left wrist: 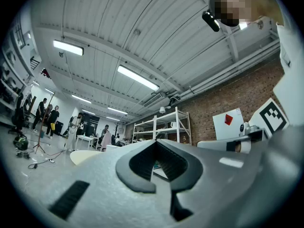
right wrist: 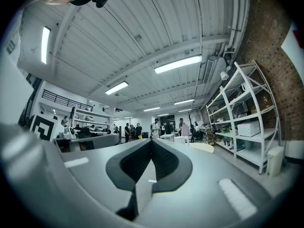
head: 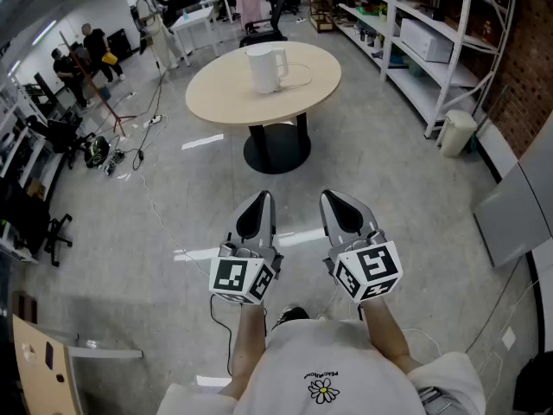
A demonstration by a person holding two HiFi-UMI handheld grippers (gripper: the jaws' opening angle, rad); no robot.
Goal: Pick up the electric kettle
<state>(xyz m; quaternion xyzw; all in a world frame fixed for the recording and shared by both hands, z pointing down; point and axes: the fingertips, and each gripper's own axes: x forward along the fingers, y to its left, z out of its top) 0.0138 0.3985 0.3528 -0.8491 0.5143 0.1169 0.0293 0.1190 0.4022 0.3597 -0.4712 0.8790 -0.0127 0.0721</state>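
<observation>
Far ahead, on the desk (head: 223, 95): one kettle (head: 264, 67), untouched. Our left gripper (head: 257, 206), right gripper (head: 339, 206): jaws closed, empty; we must approach, open.

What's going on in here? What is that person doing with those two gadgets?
A person stands on the open floor and holds a left gripper and a right gripper out in front, side by side. Both are shut and hold nothing. The white electric kettle stands on the round table some way ahead, untouched, so it is not yet picked up.
</observation>
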